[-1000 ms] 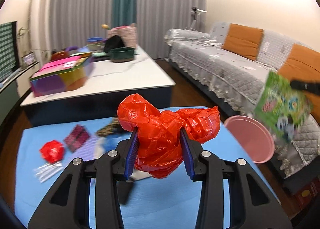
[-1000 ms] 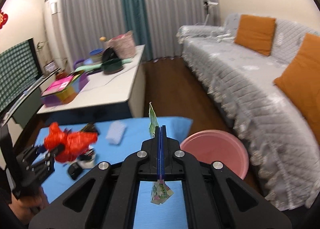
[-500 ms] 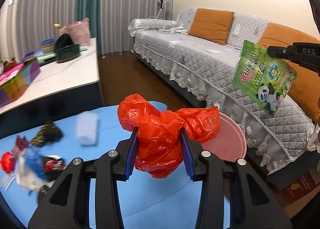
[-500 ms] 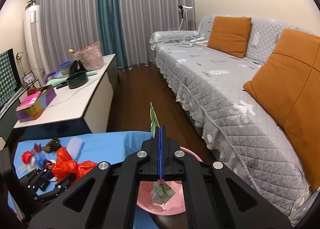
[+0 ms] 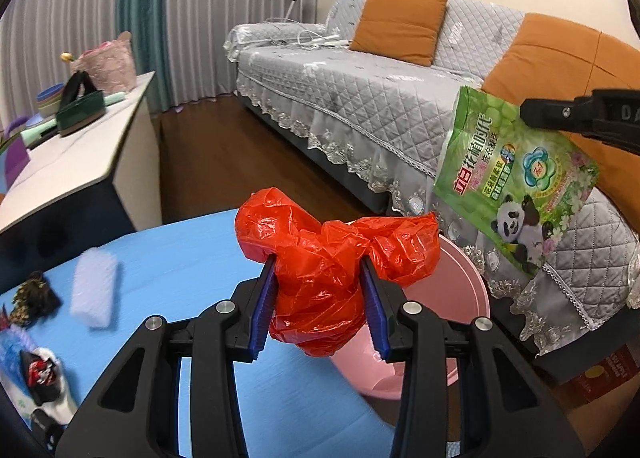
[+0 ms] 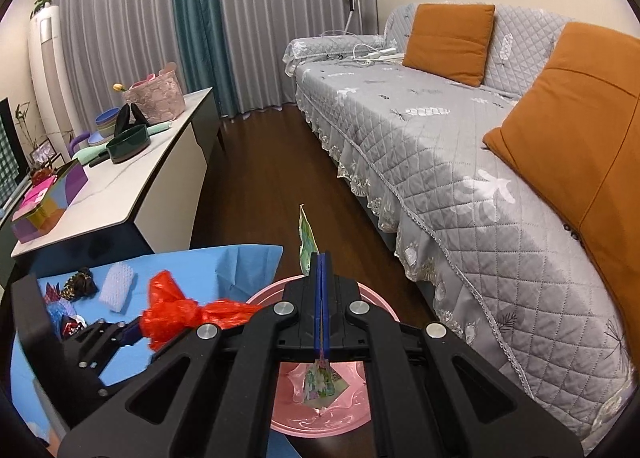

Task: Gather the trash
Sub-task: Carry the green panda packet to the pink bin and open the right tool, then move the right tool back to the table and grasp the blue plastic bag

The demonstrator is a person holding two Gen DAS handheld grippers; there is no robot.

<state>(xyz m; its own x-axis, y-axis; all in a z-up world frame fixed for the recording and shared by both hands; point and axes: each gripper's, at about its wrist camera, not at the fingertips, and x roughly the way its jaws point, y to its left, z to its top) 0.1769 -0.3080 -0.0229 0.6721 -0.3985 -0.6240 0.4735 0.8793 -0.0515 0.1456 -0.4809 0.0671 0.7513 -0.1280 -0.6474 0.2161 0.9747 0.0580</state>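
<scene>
My left gripper (image 5: 317, 260) is shut on a crumpled red plastic bag (image 5: 332, 242), held over the right end of the blue-covered table (image 5: 180, 254) at the near rim of a pink basin (image 5: 464, 298) on the floor. My right gripper (image 6: 322, 258) is shut on the top edge of a green panda-print pouch (image 5: 512, 186). The pouch hangs above the pink basin (image 6: 264, 294), and its lower end (image 6: 320, 382) shows edge-on under the fingers. In the right wrist view the left gripper (image 6: 136, 332) and the red bag (image 6: 180, 310) are at lower left.
More trash lies on the blue cover at left: a white foam piece (image 5: 94, 294), a dark wrapper (image 5: 34, 294) and other packets (image 5: 40, 374). A grey quilted sofa (image 6: 460, 146) runs along the right. A white-topped counter (image 6: 132, 178) stands behind the table. A box (image 5: 600, 374) sits below the sofa.
Both grippers have swung right, away from the trash pile and toward the sofa, each keeping its load. The pink basin has come in under the pouch and beside the red bag.
</scene>
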